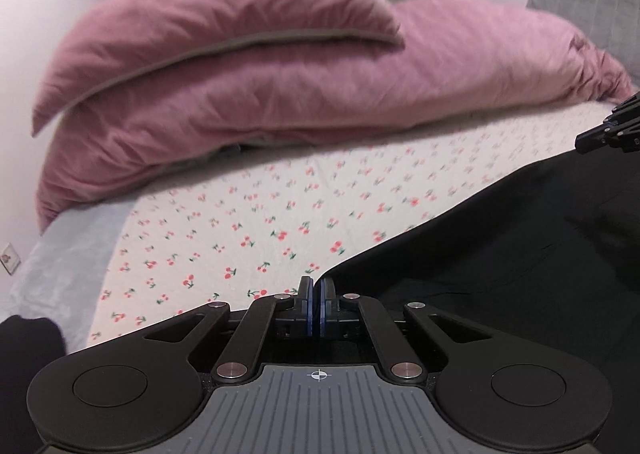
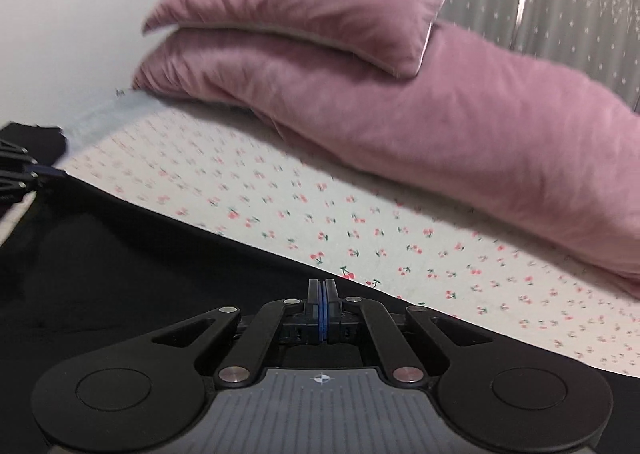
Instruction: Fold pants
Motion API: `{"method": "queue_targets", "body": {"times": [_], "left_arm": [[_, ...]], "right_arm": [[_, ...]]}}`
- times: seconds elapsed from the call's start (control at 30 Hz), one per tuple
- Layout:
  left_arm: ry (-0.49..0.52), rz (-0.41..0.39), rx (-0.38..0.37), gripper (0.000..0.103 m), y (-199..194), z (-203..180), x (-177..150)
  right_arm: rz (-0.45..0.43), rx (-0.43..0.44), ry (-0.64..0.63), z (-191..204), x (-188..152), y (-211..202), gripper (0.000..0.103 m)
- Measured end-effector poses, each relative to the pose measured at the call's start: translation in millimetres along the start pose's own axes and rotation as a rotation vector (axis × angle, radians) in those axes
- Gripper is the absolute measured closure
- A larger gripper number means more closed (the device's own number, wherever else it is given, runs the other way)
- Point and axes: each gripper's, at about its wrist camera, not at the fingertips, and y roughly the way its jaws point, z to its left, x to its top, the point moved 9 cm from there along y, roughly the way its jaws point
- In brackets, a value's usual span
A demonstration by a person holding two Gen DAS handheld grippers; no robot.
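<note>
Black, limp cotton-like pants [image 1: 520, 254] are lying on the cherry-print bedsheet [image 1: 260, 221], sagging softly, with the left gripper [image 1: 319, 290] and right gripper [image 2: 322, 290] both pinched closed, seemingly clamping the pants' far edge, the sensible hold.

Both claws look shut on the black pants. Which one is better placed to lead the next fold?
Neither, probably: left claw and right claw both pinch the black pants along one edge above the cherry-print sheet, so they likely move together.
</note>
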Motion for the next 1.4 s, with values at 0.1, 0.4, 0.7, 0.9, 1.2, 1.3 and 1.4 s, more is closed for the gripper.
{"method": "queue_targets", "body": {"times": [0.1,0.4,0.7,0.9,1.2,1.3,1.4], "left_arm": [[-0.002,-0.037,0.008,0.102,-30,-11,0],[0.016,-0.12,-0.041,0.102,-117,-62,-48],[-0.054,0.033,-0.038,0.1,-131,-86,-143],[-0.312,-0.019,-0.066,0.041,-162,-72,-157],[-0.771,-0.05,-0.082,0.029,-134,-44,-158],[-0.98,-0.025,-0.17,0.03,-113,-42,-166],[-1.017,-0.069,-0.17,0.038,-99,-41,-157]], "right_arm": [[-0.009,-0.019,-0.018,0,-3,-28,0.102],[0.039,-0.055,0.05,-5,-43,-67,0.056],[0.126,-0.057,0.426,-48,-94,-47,0.051],[0.093,-0.039,0.672,-70,-117,-26,0.051],[0.01,0.022,0.897,-84,-138,9,0.055],[-0.042,0.058,0.959,-88,-134,13,0.057],[-0.073,0.065,0.997,-94,-132,16,0.063]]}}
